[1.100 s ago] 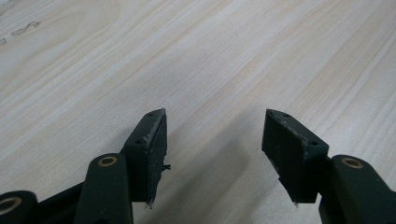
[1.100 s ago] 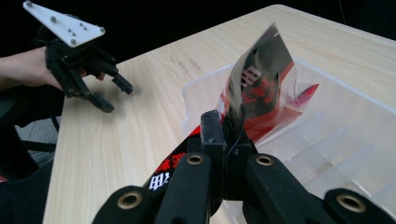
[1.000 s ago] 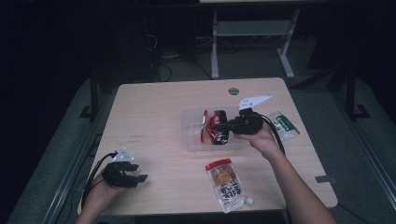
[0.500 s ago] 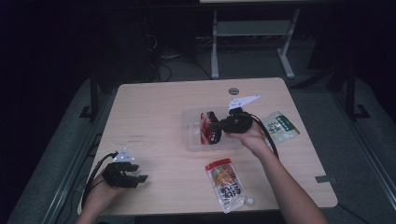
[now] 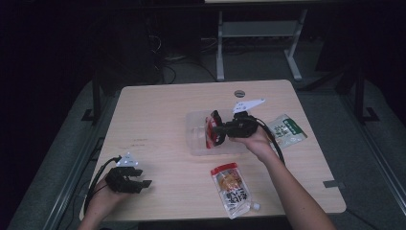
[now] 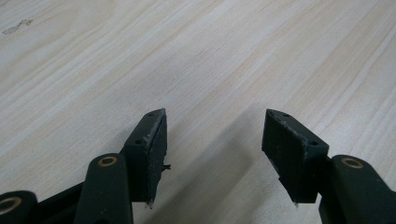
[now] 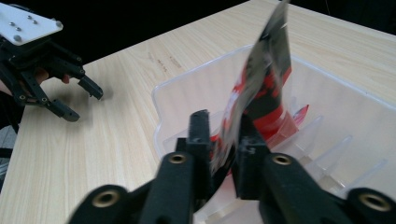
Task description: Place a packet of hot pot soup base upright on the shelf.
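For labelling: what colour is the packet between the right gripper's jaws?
Red and black with a silvery edge, packet; clearest in the right gripper view.

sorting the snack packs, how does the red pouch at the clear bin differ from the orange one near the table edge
The red pouch stands on edge inside the clear bin, between the right gripper jaws, which have just been opening; the orange pouch lies flat on the table, untouched. Both are glossy snack packs.
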A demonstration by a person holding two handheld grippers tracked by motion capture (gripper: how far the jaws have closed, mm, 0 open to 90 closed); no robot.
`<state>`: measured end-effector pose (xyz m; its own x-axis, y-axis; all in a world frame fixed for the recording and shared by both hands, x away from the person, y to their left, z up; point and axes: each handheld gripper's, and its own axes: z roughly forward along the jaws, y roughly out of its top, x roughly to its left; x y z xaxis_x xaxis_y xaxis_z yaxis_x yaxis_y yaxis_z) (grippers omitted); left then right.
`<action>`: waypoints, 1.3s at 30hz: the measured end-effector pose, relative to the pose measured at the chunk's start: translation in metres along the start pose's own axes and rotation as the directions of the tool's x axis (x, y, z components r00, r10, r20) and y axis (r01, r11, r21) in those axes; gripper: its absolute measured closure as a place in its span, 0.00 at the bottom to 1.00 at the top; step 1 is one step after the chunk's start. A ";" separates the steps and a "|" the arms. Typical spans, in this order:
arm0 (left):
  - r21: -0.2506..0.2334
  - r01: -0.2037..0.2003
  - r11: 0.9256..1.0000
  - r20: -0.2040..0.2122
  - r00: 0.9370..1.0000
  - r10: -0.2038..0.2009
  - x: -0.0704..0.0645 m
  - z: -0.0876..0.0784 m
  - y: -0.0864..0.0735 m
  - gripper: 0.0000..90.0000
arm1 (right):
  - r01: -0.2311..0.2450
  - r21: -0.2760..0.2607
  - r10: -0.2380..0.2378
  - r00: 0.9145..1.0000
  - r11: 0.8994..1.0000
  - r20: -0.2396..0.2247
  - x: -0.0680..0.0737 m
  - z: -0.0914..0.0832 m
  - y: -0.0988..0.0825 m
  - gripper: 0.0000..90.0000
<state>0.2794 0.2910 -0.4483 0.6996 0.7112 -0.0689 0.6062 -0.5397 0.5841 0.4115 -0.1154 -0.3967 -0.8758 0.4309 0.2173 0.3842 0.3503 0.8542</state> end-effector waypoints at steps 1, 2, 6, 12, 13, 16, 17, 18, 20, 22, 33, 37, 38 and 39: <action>0.000 0.000 1.000 0.000 1.000 0.000 0.000 0.000 0.000 0.45 | 0.000 0.005 0.000 1.000 1.000 0.002 0.000 0.000 0.000 0.83; 0.002 -0.001 1.000 -0.001 1.000 0.001 0.000 0.000 0.000 0.45 | -0.003 0.007 0.003 1.000 1.000 0.004 0.001 -0.001 0.000 0.81; 0.004 -0.002 1.000 -0.002 1.000 0.002 0.000 0.000 0.000 0.45 | -0.010 -0.002 0.010 1.000 1.000 0.006 0.001 -0.002 0.001 0.73; 0.001 0.004 1.000 -0.003 1.000 -0.004 0.001 0.000 0.000 0.44 | -0.033 -0.014 0.033 0.999 0.999 0.015 0.005 -0.008 0.004 0.45; 0.002 0.002 1.000 -0.003 1.000 -0.002 0.001 -0.001 0.000 0.44 | -0.033 -0.014 0.033 0.999 0.999 0.015 0.005 -0.008 0.004 0.45; 0.002 0.003 1.000 -0.004 1.000 -0.003 0.000 0.000 0.000 0.45 | -0.049 -0.019 0.050 0.999 0.999 0.004 0.008 -0.013 0.006 0.35; 0.002 0.003 1.000 -0.004 1.000 -0.003 0.000 0.000 0.000 0.45 | -0.047 -0.022 0.047 0.999 0.999 0.003 0.009 -0.014 0.006 0.34; 0.003 -0.002 1.000 -0.004 1.000 0.002 0.000 -0.001 0.000 0.45 | -0.046 -0.025 0.046 0.999 0.999 0.004 0.010 -0.016 0.007 0.32; 0.000 0.001 1.000 -0.004 1.000 -0.001 0.000 -0.001 0.000 0.45 | -0.047 -0.032 0.047 0.999 0.998 0.005 0.012 -0.020 0.009 0.30; -0.002 0.001 1.000 -0.004 1.000 -0.001 0.000 -0.001 0.000 0.45 | -0.042 -0.034 0.042 0.999 0.999 0.008 0.014 -0.024 0.010 0.29; -0.012 -0.008 1.000 0.009 1.000 0.008 -0.002 -0.003 0.001 0.44 | 0.004 0.024 -0.005 0.999 1.000 0.040 0.026 -0.039 0.007 0.27; -0.017 -0.016 1.000 0.016 1.000 0.016 -0.005 -0.003 0.003 0.43 | 0.015 0.040 -0.017 0.998 0.999 0.053 0.031 -0.046 0.002 0.27; -0.017 -0.016 1.000 0.016 1.000 0.016 -0.005 -0.003 0.003 0.42 | 0.015 0.043 -0.017 0.998 0.999 0.059 0.032 -0.048 0.000 0.27; -0.019 -0.021 1.000 0.018 1.000 0.021 -0.006 -0.003 0.003 0.42 | 0.014 0.047 -0.017 0.998 0.999 0.067 0.032 -0.050 -0.002 0.27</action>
<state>0.2761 0.2867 -0.4440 0.7189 0.6915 -0.0713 0.5843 -0.5456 0.6008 0.3679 -0.1432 -0.3677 -0.8608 0.4796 0.1703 0.3852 0.3952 0.8339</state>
